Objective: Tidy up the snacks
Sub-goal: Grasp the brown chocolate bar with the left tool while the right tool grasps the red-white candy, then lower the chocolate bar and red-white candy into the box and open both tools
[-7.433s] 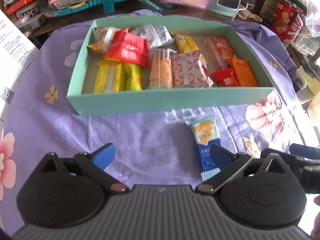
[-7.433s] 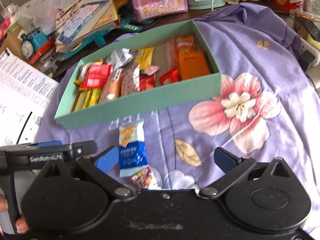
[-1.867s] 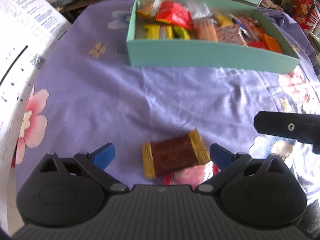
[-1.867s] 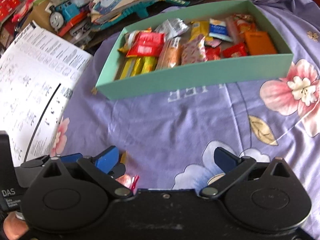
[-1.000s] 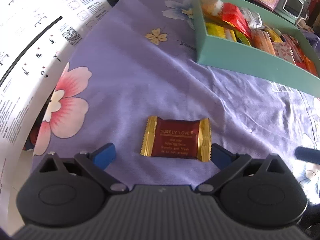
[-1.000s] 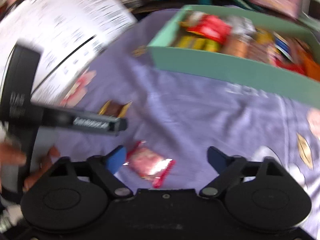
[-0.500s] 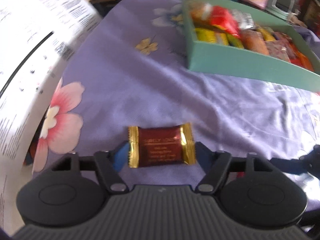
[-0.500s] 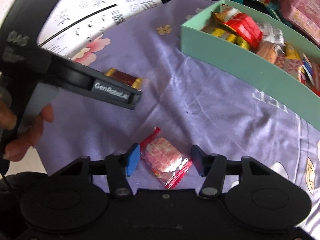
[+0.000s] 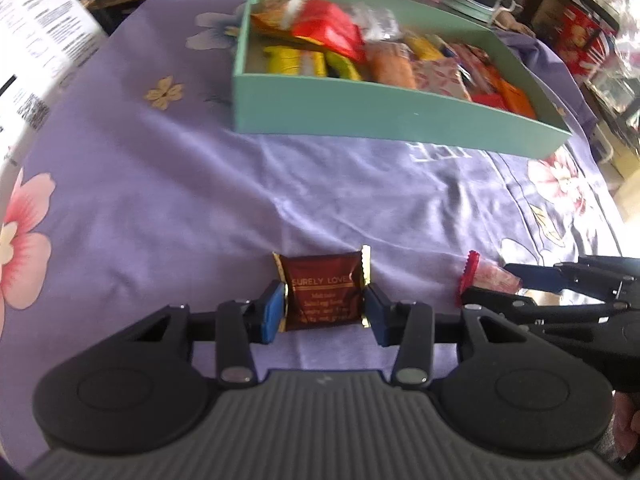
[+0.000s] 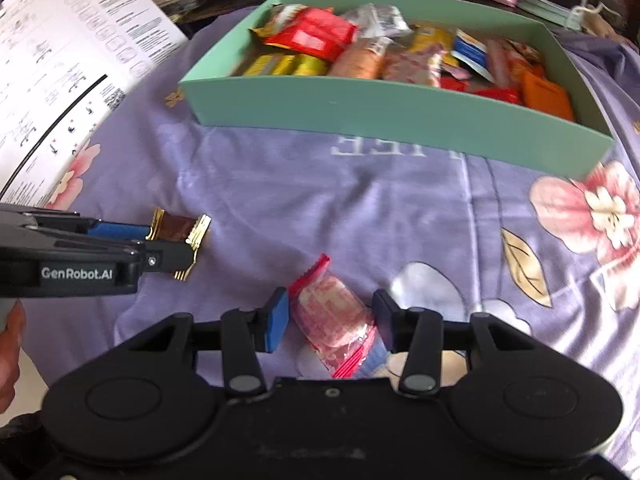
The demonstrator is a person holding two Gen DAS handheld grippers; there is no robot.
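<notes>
**Both jaws closing on wrapped snacks**

Now, at the left of the right wrist view, a white printed sheet [image 10: 68, 60] lies on the lilac flowered cloth [image 10: 320, 208] over the tabletop. Lower left, the left gripper [image 9: 325, 307] has just been closing its jaws; in its own view the blue pads press both sides of a dark brown, gold-edged foil snack packet [image 9: 322, 288], pinching it just above the cloth. Toward the centre bottom, the right gripper [image 10: 330, 320] has also just been narrowing its jaws around a pink, red-edged plastic snack packet [image 10: 334, 320] lying on the cloth; its right pad touches the wrapper, while the left pad's contact cannot be told. Across the upper centre and right sits the open mint-green cardboard box [image 10: 380, 120], crowded with assorted wrapped snacks [image 10: 360, 52].
</notes>
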